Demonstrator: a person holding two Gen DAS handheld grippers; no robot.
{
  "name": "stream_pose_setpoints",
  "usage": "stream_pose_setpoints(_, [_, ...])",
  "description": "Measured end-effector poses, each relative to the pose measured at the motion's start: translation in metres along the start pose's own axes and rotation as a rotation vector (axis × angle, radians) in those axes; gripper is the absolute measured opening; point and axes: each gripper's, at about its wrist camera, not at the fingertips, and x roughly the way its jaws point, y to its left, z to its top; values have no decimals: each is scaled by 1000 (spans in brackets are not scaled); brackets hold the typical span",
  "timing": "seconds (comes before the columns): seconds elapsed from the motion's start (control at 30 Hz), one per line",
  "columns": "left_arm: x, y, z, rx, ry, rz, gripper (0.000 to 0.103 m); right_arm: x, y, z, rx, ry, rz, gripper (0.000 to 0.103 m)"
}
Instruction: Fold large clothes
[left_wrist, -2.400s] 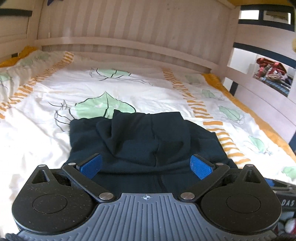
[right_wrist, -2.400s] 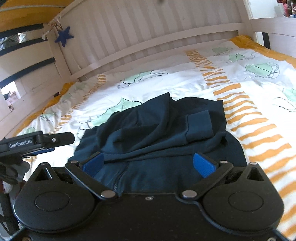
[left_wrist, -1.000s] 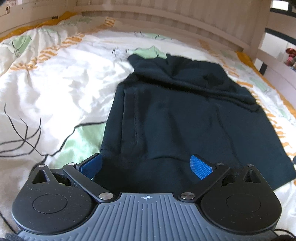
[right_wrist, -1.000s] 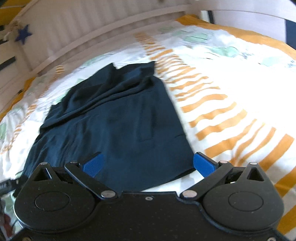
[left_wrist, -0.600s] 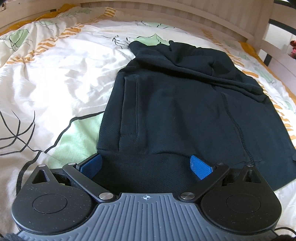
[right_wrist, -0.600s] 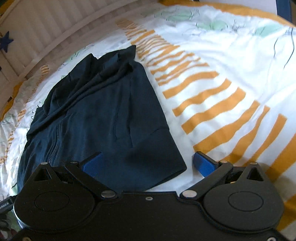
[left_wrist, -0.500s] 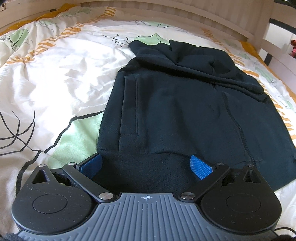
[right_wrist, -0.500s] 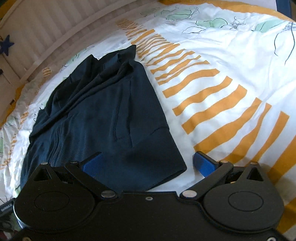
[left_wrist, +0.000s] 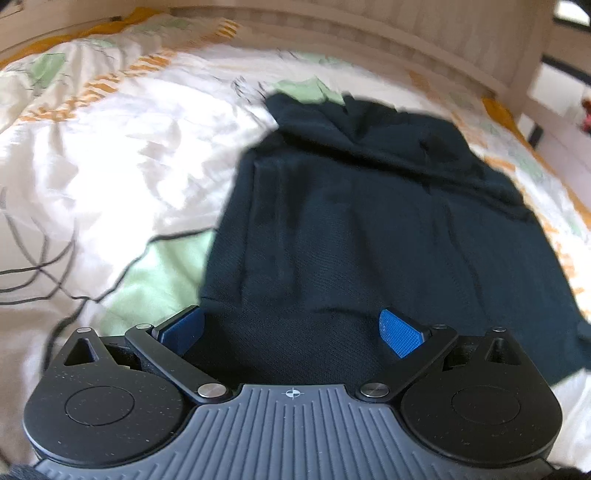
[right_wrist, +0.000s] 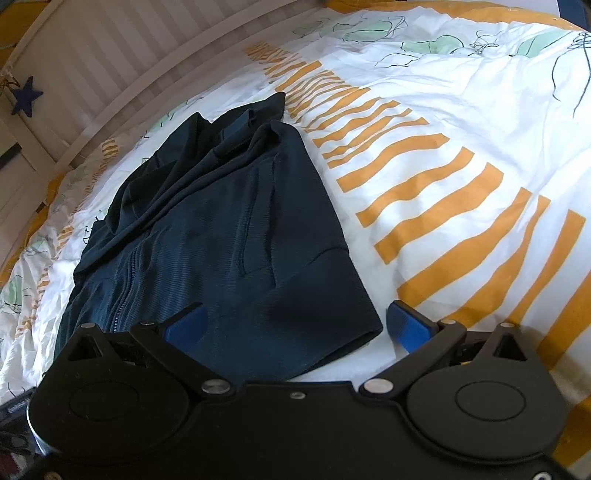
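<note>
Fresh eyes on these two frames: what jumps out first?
A dark navy hoodie lies spread on a white duvet with bold orange stripes and green leaf prints. Both claws are open at its near hem: the left claw over the waistband, the right claw straddling the hem corner. A blue star hangs on the bed's slatted wall.
</note>
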Motion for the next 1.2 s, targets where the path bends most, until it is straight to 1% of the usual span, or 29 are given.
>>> stream_pose_setpoints(0.07, [-13,3,1,-27,-74,61,102,0,-1,0,2,-1,5,103])
stream_pose_setpoints(0.1, [-16,5,2,-36,-90,82,102,-1,-1,0,3,-2,8,103])
stream_pose_setpoints(0.13, [-17,7,3,-47,-85,94,102,-1,-1,0,4,-3,10,103])
stream_pose_setpoints(0.17, [-13,10,4,-57,-55,91,102,0,-1,0,3,-3,9,103])
stream_pose_setpoints(0.27, [4,12,5,-52,56,69,102,0,1,-1,-10,0,3,103])
stream_pose_setpoints(0.3, [8,11,5,-44,78,47,102,1,2,-1,-15,1,2,103])
stream_pose_setpoints(0.53, [16,17,5,-60,100,-36,102,-1,0,-2,0,-3,20,103])
stream_pose_setpoints(0.87, [14,24,4,-93,82,-92,101,0,1,-3,-4,3,36,103])
stream_pose_setpoints(0.9, [13,24,5,-98,79,-96,94,0,2,-3,-1,3,39,103])
stream_pose_setpoints(0.97, [11,25,5,-107,72,-93,86,-1,2,-3,-1,7,45,103])
stream_pose_setpoints(1.03, [9,25,6,-113,66,-97,72,-1,2,-3,-1,13,58,103])
stream_pose_setpoints(1.07, [8,25,6,-118,64,-100,69,-2,1,-3,3,14,66,103])
stream_pose_setpoints(1.13, [5,27,6,-135,57,-94,56,-3,1,-5,13,17,88,103])
stream_pose_setpoints(1.17, [3,29,6,-153,50,-90,52,-4,1,-5,16,18,98,103])
stream_pose_setpoints(1.2, [2,32,6,-171,46,-81,39,-5,1,-6,19,20,107,101])
